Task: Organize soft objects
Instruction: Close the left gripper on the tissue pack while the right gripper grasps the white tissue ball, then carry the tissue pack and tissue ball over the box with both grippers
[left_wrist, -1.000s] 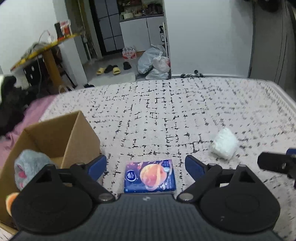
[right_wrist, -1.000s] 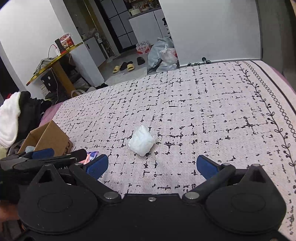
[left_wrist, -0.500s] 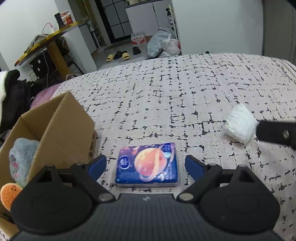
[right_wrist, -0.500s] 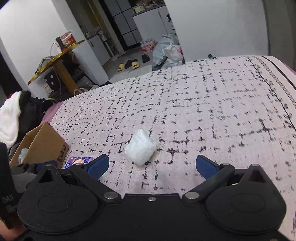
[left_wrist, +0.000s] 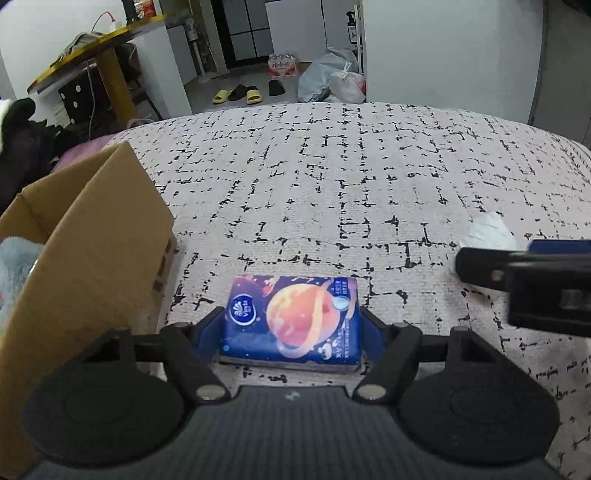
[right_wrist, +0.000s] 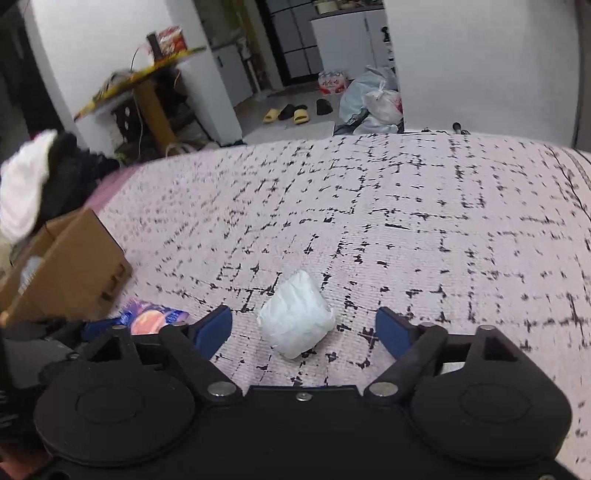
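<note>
Tissue pack, blue with an orange planet print, lying flat on the patterned bedspread at lower centre of the left wrist view, near edge partly hidden behind the tool body. Left gripper straddling it, jaws closing, blue pads right against both short sides; firm pressure not clear. Cardboard box at left, cut off by the frame edge, only a sliver of grey plush toy visible inside. White wad, crumpled and soft, material hard to make out, at lower centre of the right wrist view. Right gripper around it, jaws closing, pads clear of the wad on both sides, nothing held. In the left wrist view, wad mostly hidden at right edge behind a black finger. Right wrist view blurred toward upper left, background shapes indistinct.
</note>
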